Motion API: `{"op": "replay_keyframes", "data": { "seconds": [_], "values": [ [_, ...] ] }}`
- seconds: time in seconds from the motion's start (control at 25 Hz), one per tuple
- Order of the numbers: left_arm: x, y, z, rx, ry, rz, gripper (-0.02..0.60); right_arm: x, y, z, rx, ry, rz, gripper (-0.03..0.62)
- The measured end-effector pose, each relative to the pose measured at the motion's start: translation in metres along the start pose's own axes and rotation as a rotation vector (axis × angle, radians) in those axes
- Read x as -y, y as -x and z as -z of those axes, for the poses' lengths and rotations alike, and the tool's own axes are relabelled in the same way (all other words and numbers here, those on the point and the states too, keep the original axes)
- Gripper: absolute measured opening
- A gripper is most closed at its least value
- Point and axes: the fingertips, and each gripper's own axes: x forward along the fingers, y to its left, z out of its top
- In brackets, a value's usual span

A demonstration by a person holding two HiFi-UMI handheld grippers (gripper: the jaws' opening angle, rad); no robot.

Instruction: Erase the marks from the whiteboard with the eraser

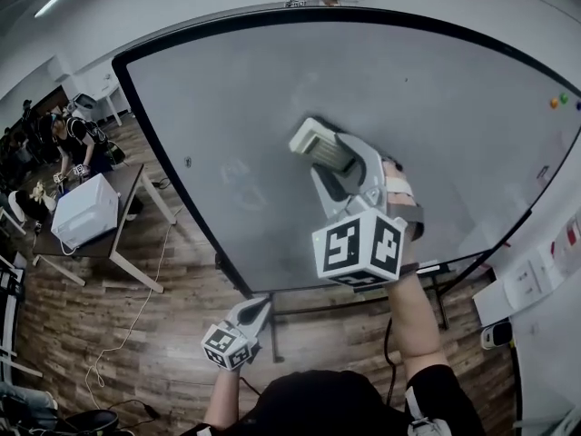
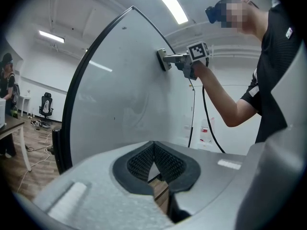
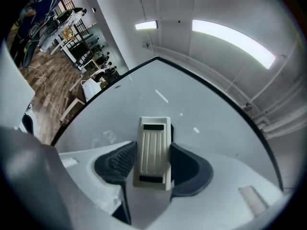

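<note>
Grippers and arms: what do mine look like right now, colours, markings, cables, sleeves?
Both the left grey plastic two-jaw gripper and the right grey plastic two-jaw gripper have dark ribbed pads and carry a white cube with black square markers. A black cable hangs from the right one. The right arm wears a short black sleeve.

No words or numbers can be read. The cube [image 1: 359,246] on the right gripper [image 1: 329,153] bears only black-and-white square coded patterns. The marks [image 1: 241,180] on the whiteboard [image 1: 272,89], left of that gripper, are too faint to read.
</note>
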Motion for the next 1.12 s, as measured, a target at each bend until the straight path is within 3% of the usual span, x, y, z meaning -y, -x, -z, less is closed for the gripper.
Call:
{"op": "replay_keyframes", "data": {
  "seconds": [0.2,0.4,0.48,0.6,0.72,0.92,1.12],
  "values": [
    [0.015,-0.002,0.031,-0.023,-0.003,0.014,0.009,-0.088,-0.003,0.054,0.006,-0.081,-0.121,0.225],
    [0.038,0.013,0.047,-0.046,0.03,0.018,0.009,-0.14,0.015,0.096,0.046,-0.231,-0.159,0.225],
    [0.042,0.019,0.053,-0.057,0.033,0.005,0.009,-0.165,0.031,0.112,0.096,-0.343,-0.234,0.225],
    [0.049,0.022,0.05,-0.042,0.028,-0.008,0.009,-0.208,0.064,0.139,0.243,-0.608,-0.387,0.227],
    [0.064,0.016,0.044,-0.023,0.02,0.0,0.009,-0.245,0.104,0.177,0.244,-0.771,-0.487,0.227],
    [0.099,-0.003,0.046,-0.016,0.015,0.011,0.009,-0.29,0.165,0.232,0.196,-0.833,-0.571,0.227],
    [0.141,-0.027,0.06,-0.032,0.009,0.042,0.009,-0.295,0.213,0.276,0.162,-0.867,-0.584,0.227]
  ]
}}
